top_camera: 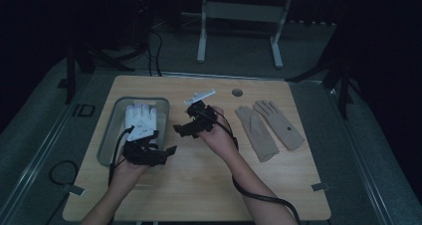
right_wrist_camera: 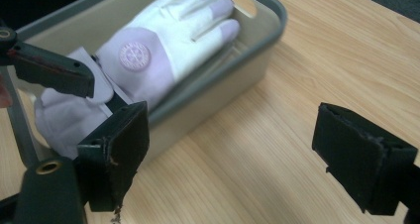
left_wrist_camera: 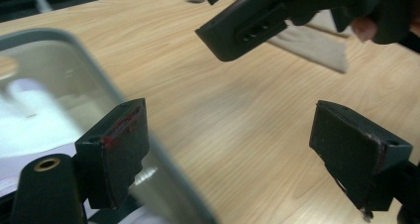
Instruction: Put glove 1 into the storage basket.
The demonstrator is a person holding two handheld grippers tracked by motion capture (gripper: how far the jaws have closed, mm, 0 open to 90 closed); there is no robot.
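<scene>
High view: from above, facing forward and down on the table (top_camera: 199, 185). Gripper views: close and low beside the tray (right_wrist_camera: 223, 80), sharing tray (left_wrist_camera: 129, 110) rim and tabletop.

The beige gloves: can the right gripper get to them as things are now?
Probably yes. The beige gloves lie flat on the bare table beside the right gripper, whose fingers are open and empty, with nothing between.

Our forearms are bare, without sleeves. Each gripper (top_camera: 171, 149) (top_camera: 180, 129) is black, with a black cable; red marks show on one left pad (left_wrist_camera: 121, 127).
</scene>
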